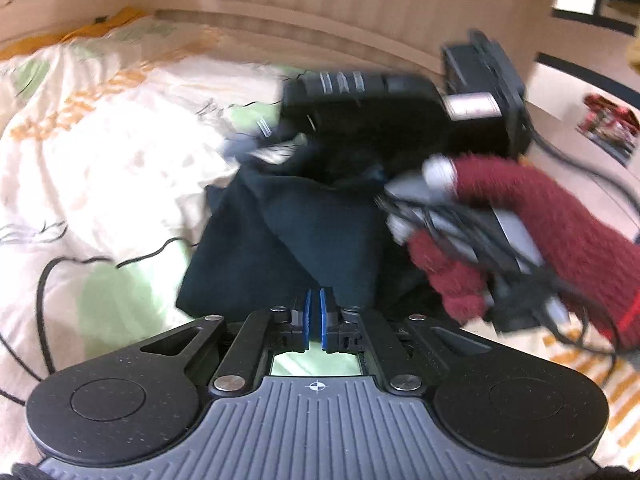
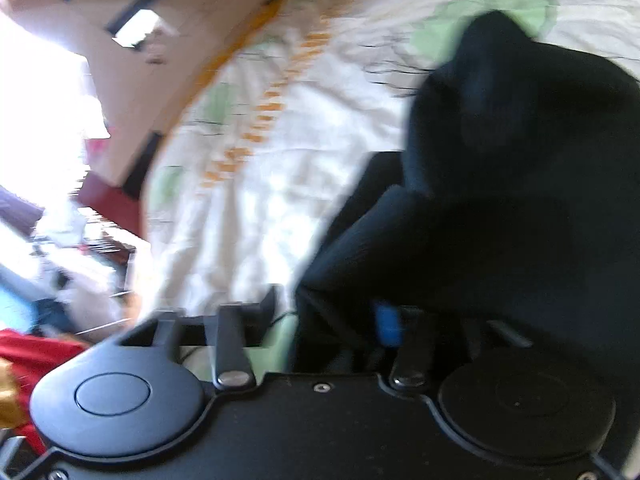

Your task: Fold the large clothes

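A dark navy garment [image 1: 288, 232] lies bunched on the bed, and one fold of it runs up into my left gripper [image 1: 316, 308]. The two blue pads there stand almost together, shut on the cloth. In the right wrist view the same garment [image 2: 520, 180] rises as a dark heap on the right. My right gripper [image 2: 326, 312] is open, its left finger [image 2: 268, 300] bare over the sheet and its blue pad [image 2: 386, 328] at the cloth's edge. The pads do not press on the cloth. A hand in a fuzzy red sleeve [image 1: 560, 220] holds that gripper's black housing [image 1: 380, 104] beyond the garment.
A cream bedsheet [image 1: 100, 160] with green and orange print covers the bed [image 2: 260, 184]. A black cable [image 1: 44, 300] loops over it at the left. A wooden panel [image 1: 280, 0] runs behind the bed. Past the bed's edge lie blurred clutter [image 2: 80, 240] and red cloth [image 2: 40, 352].
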